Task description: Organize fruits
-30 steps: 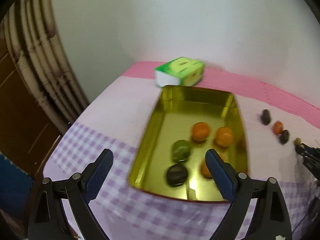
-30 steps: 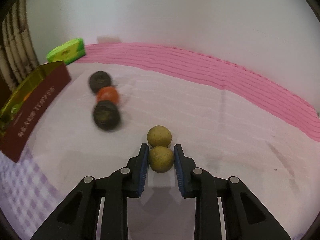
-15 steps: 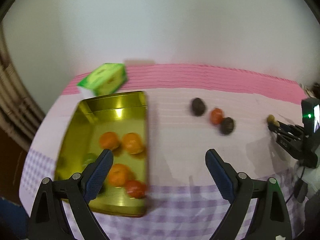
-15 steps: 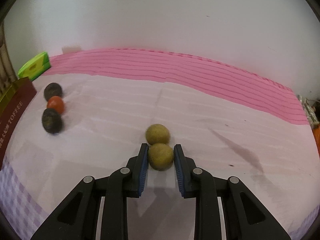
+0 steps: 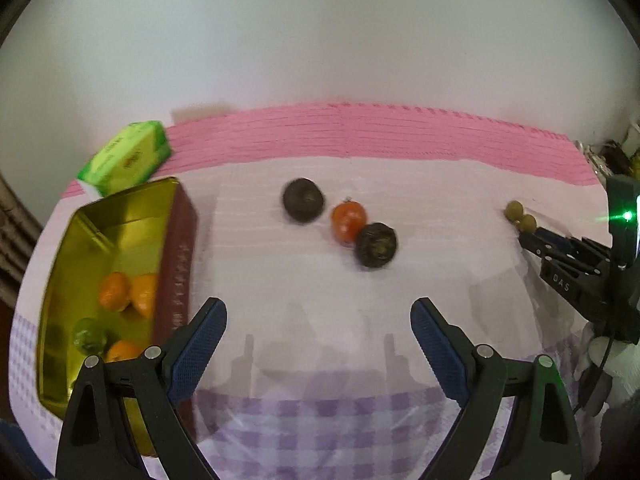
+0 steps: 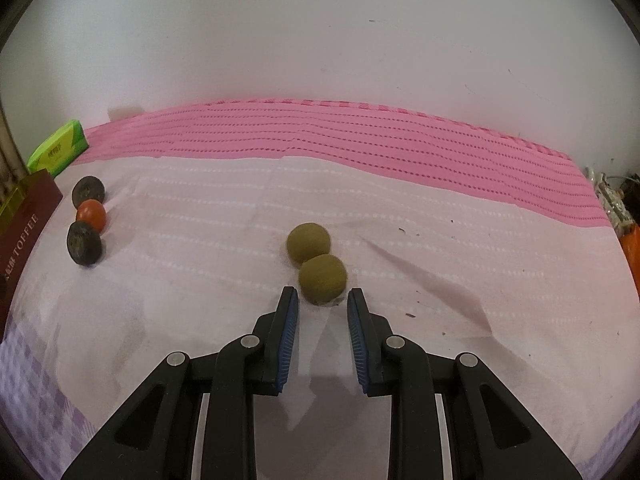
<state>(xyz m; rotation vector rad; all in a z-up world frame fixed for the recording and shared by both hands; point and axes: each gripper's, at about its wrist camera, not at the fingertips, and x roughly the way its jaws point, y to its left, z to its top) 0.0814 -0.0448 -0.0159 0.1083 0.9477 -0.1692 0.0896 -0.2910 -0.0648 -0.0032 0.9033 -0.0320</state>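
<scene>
Fruits: left gripper (image 5: pixel 318 322), fingers spread and empty, has swung from tin (image 5: pixel 64 280) toward loose fruit; right gripper (image 6: pixel 322 300) fingers nearly together, green fruit (image 6: pixel 322 278) just beyond them, unheld.

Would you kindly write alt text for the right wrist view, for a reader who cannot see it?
The right gripper, jaws narrowly apart, points at two olive-green round fruits touching each other on a pink tablecloth, the nearer one at its tips. Far left lie two dark fruits and a red one beside a toffee tin.
</scene>
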